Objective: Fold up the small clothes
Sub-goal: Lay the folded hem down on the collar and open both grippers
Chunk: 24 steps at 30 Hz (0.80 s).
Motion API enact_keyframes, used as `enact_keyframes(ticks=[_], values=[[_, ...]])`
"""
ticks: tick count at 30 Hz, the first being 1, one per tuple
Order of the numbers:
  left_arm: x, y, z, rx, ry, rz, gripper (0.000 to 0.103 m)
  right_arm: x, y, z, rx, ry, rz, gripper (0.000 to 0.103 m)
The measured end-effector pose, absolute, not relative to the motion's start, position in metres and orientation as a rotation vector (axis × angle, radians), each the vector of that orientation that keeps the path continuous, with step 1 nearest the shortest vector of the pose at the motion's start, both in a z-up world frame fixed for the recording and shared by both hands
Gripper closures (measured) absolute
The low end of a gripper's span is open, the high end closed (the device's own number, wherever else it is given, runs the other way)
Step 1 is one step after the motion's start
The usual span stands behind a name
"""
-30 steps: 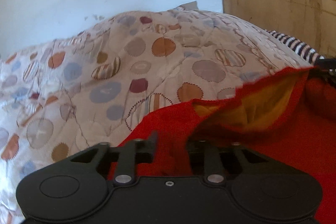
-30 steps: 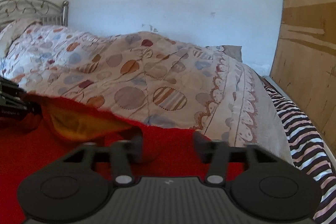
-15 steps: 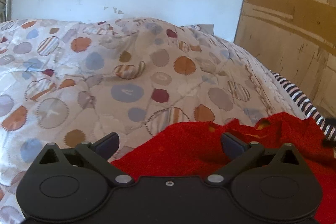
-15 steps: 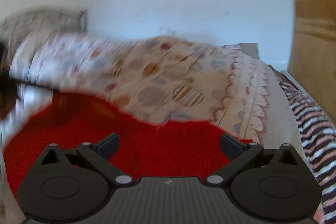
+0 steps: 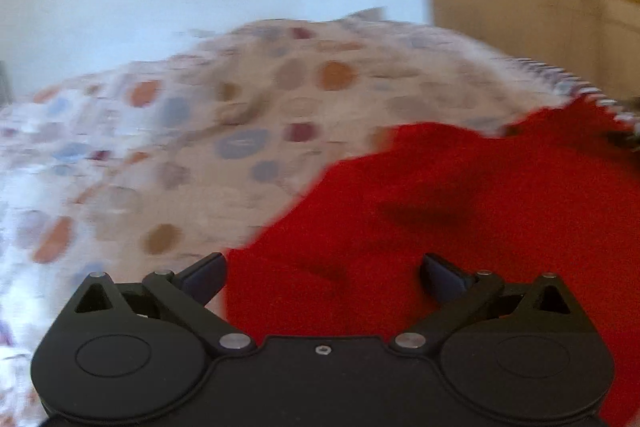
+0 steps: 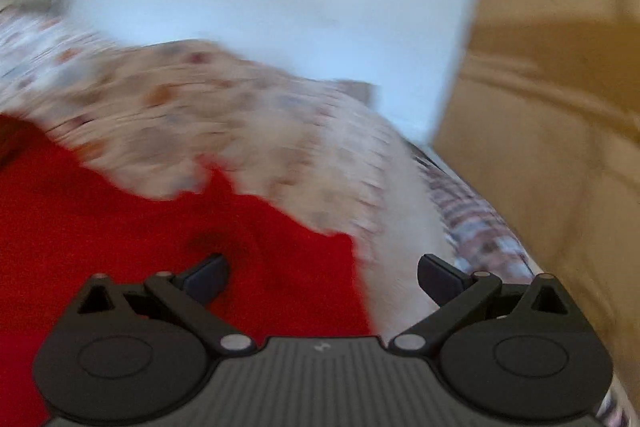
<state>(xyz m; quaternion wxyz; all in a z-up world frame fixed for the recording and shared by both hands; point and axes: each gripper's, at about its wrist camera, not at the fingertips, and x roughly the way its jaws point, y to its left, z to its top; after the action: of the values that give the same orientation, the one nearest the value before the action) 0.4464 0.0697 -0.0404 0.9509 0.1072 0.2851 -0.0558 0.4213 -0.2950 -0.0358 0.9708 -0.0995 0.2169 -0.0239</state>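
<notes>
Both the left tongs (image 5: 322,273) and right tongs (image 6: 322,273), spread wide and empty, have just released the red garment (image 5: 460,211) on the bed (image 5: 200,147); next fold requires regripping an edge.

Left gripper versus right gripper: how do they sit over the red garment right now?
The left gripper has red garment across its whole gap; the right gripper straddles the garment's edge, with the patterned quilt under its right finger. Both are wide open, gripping nothing.

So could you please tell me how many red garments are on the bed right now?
1: the red garment lies on the spotted quilt, just ahead of both open grippers. Others may lie out of view.
</notes>
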Motion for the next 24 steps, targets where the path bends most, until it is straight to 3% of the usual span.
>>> enact_keyframes(ticks=[9, 24], values=[[0.480, 0.120, -0.046, -0.033, 0.652, 0.038, 0.000, 0.410, -0.326, -0.052, -0.108, 0.469, -0.114, 0.000], [0.409, 0.108, -0.026, -0.104, 0.639, 0.069, 0.001, 0.346, -0.297, -0.018, -0.170, 0.340, -0.101, 0.000]])
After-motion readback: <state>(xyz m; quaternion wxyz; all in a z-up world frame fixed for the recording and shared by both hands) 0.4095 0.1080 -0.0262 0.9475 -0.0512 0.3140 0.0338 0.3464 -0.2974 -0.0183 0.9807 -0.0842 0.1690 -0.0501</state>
